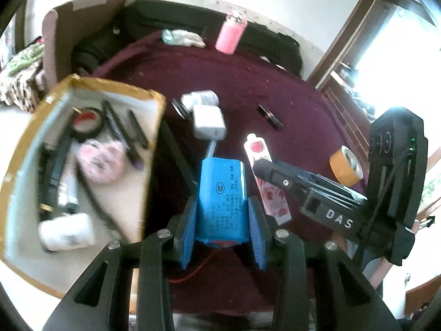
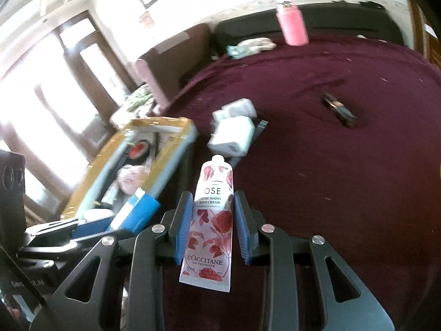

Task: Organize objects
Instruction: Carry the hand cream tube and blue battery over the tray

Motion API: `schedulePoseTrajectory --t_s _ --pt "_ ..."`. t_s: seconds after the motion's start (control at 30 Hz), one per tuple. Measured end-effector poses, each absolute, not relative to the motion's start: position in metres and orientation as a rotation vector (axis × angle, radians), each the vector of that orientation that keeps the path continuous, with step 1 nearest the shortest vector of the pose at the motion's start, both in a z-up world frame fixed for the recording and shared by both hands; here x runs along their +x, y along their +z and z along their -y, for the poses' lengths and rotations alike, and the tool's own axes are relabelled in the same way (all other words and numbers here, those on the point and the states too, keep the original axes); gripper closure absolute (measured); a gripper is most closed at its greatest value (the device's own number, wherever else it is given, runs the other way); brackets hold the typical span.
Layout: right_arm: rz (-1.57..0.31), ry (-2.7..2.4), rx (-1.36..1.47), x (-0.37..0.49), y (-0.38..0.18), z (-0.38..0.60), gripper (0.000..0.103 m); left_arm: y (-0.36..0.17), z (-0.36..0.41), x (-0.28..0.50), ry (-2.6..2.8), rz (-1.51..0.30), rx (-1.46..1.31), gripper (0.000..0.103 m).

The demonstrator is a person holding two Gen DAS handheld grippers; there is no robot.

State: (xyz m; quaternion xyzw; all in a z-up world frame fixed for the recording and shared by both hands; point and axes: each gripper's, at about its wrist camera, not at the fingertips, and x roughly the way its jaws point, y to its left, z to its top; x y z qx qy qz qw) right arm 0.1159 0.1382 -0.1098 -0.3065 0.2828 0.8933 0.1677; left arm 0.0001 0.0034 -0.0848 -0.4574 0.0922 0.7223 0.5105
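My left gripper (image 1: 222, 215) is shut on a blue battery pack (image 1: 222, 193) with red wires, held above the maroon cloth, just right of the open cardboard box (image 1: 154, 138). My right gripper (image 2: 212, 226) is shut on a rose hand cream tube (image 2: 212, 215), cap pointing away. The tube (image 1: 264, 182) and the right gripper (image 1: 275, 171) also show in the left wrist view, right of the battery. The battery (image 2: 137, 212) also shows at the left in the right wrist view, near the box (image 2: 176, 160). The box holds a tape roll, pens, a pink round item and a white bottle.
On the maroon cloth (image 1: 275, 88) lie a white charger (image 1: 208, 121), a white item (image 1: 201, 98) behind it, a dark lipstick (image 1: 270, 115) and a brown tape roll (image 1: 346, 165). A pink bottle (image 1: 230, 34) and crumpled cloth (image 1: 183, 37) sit at the far edge.
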Motion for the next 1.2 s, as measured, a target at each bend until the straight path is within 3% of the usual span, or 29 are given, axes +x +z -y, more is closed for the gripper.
schedulePoseTrajectory --t_s 0.33,0.6,0.97,1.2 --pt "-0.795 2.709 -0.937 0.047 -0.095 -0.108 0.075 -0.063 0.053 -0.077 1.932 -0.11 -1.13 0.072" --pt "-0.739 2.742 -1.018 -0.024 -0.098 -0.107 0.075 -0.083 0.073 -0.131 2.026 -0.104 -1.218 0.072" --pt "-0.79 2.707 -1.079 -0.065 -0.13 -0.123 0.075 -0.111 0.09 -0.139 2.047 -0.176 -1.306 0.072" --pt "-0.696 2.69 -1.093 -0.067 -0.136 -0.112 0.075 -0.121 0.1 -0.132 2.124 -0.227 -1.363 0.072"
